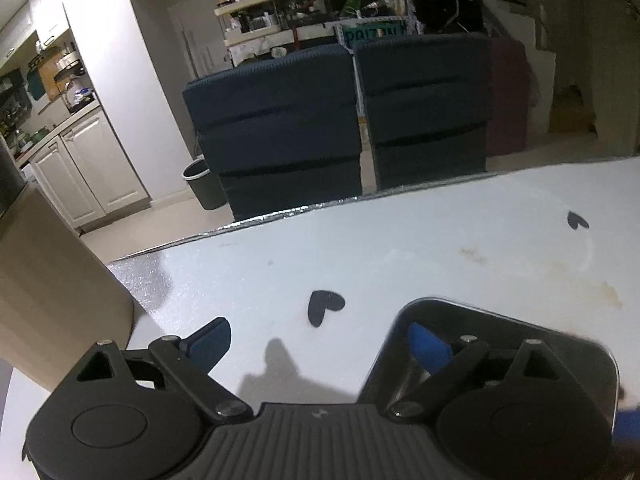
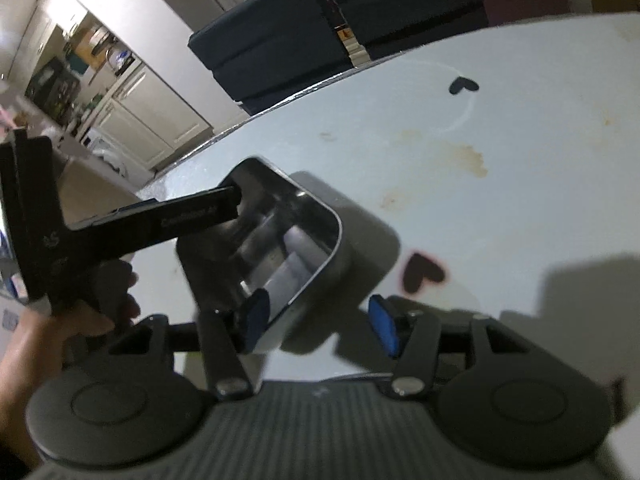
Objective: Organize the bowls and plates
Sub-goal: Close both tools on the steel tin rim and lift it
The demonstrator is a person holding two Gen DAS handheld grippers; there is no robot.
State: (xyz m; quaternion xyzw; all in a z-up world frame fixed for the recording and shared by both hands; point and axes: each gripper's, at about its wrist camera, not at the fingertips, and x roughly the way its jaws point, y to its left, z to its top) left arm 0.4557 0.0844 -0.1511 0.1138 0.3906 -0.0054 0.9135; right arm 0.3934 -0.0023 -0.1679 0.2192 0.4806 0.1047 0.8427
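On the counter (image 2: 520, 184) | steel dish (image 2: 304, 216) straddled at its near rim by right tool (image 2: 320, 320), unclenched, for pickup | left tool (image 1: 316, 344) released, one finger inside dish, steadying it.

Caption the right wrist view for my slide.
Shiny square metal dish on stained white table, both grippers' fingers at its edges.

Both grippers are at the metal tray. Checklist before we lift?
1. Left gripper straddles the tray wall: ok, one finger inside, one outside.
2. Left pads pressing the wall: not ok, jaws stand wide.
3. Right gripper clamped on the near corner: not ok, the corner sits between the pads but the outer pad stands off it.
4. Tray flat on the table: cannot tell, its underside is hidden.
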